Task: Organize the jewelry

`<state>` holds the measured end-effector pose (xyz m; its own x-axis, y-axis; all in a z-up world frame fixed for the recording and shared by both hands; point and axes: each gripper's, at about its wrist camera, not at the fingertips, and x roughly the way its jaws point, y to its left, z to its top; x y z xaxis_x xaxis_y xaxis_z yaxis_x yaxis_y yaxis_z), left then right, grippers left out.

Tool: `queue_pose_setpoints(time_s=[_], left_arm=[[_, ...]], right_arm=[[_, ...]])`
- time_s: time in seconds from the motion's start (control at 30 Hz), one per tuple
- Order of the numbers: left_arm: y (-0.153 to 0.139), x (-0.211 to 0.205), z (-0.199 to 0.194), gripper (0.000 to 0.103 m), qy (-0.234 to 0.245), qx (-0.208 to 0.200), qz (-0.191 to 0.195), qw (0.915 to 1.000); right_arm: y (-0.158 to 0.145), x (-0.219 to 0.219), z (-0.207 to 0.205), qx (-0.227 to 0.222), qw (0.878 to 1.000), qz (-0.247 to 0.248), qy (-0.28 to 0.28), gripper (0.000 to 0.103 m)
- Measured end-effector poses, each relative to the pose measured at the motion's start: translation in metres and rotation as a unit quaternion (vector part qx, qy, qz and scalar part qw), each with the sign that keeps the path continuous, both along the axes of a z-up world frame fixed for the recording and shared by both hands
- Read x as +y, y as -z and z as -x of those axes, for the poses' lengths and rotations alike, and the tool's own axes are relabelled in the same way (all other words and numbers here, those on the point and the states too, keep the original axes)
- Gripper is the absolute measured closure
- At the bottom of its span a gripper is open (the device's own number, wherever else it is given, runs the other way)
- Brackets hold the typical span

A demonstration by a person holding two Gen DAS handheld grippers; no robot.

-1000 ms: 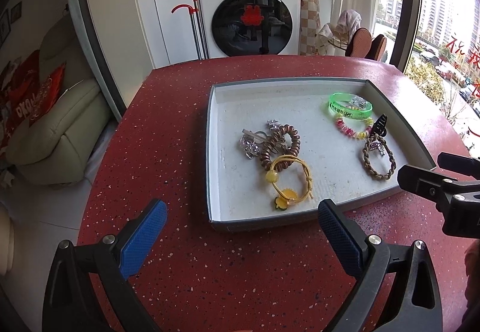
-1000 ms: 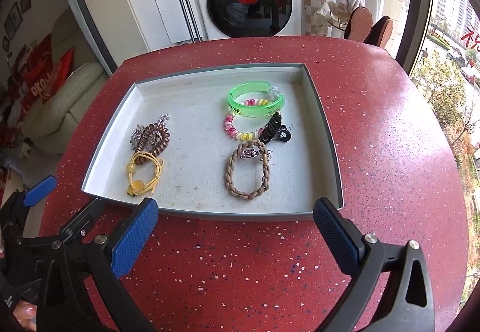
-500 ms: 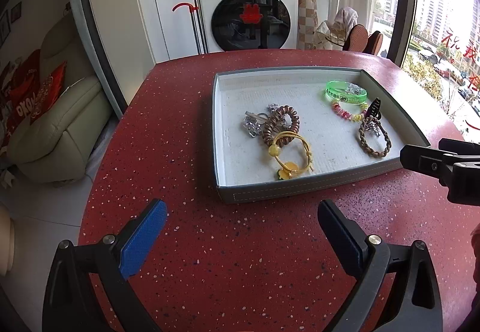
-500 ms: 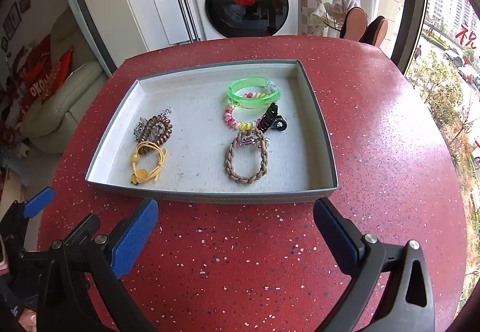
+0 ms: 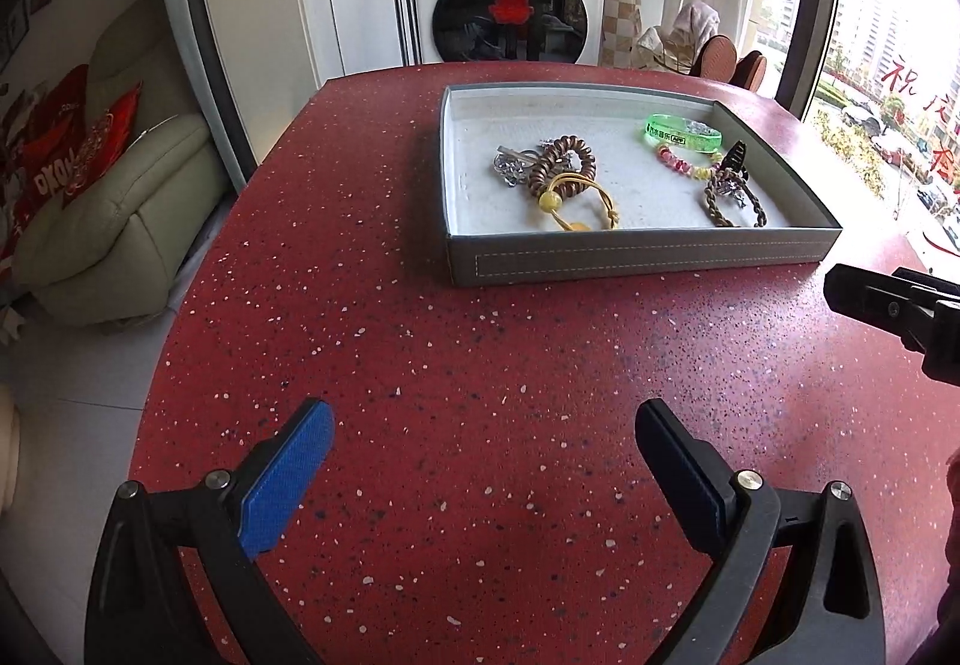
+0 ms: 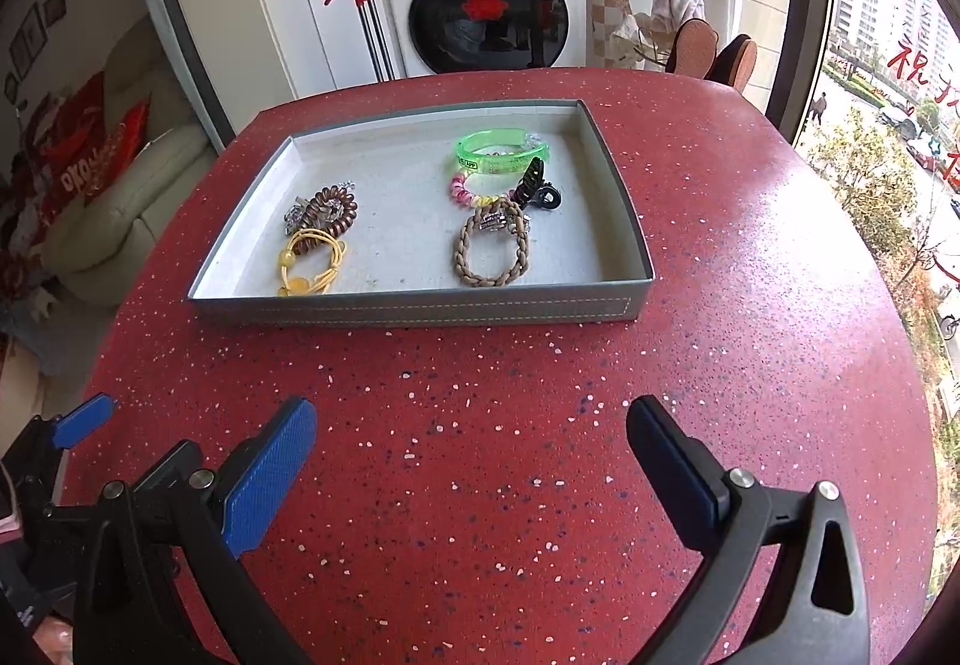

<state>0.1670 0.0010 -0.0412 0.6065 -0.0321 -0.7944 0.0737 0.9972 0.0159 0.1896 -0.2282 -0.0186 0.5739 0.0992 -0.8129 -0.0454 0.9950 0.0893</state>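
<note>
both the left gripper (image 5: 485, 428) and the right gripper (image 6: 471, 425) hang spread wide and empty above the red speckled table (image 6: 750, 257), short of the shallow grey rectangular tray (image 6: 420, 308). in the tray lie a translucent green bangle (image 6: 501, 149), a braided brown bracelet (image 6: 491, 257), a yellow cord hair tie (image 6: 312, 260) and a brown spiral hair tie (image 6: 327, 209).

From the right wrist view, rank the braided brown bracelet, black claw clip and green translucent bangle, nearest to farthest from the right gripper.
1. Braided brown bracelet, tray's near right.
2. Black claw clip, just behind it.
3. Green translucent bangle, toward the far wall.

The right gripper hangs open over the table.
</note>
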Motion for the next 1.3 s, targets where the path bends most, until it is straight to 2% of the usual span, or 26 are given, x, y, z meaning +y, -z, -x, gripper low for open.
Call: queue_pose_setpoints(time_s=[0.37,0.57,0.73,0.97,1.3], left_arm=[[0.002,0.010,0.032,0.000,-0.009,-0.003,-0.002,1.0000],[-0.007,0.005,0.055,0.000,-0.006,-0.035,-0.012,0.9993],[-0.019,0.002,0.069,0.000,-0.013,-0.057,-0.007,0.9983],[-0.042,0.000,0.073,0.000,-0.015,-0.086,-0.001,0.9962],[-0.062,-0.008,0.049,0.000,-0.028,-0.108,0.009,0.9938]], right_arm=[[0.008,-0.008,0.053,-0.021,1.000,0.010,0.014,0.000],[0.008,-0.010,0.078,-0.048,0.999,0.009,0.022,0.000],[0.003,-0.008,0.093,-0.082,0.995,0.041,0.028,0.000],[-0.009,-0.014,0.091,-0.089,0.996,0.018,0.027,0.000],[-0.032,-0.018,0.067,-0.111,0.993,0.010,0.034,0.000]])
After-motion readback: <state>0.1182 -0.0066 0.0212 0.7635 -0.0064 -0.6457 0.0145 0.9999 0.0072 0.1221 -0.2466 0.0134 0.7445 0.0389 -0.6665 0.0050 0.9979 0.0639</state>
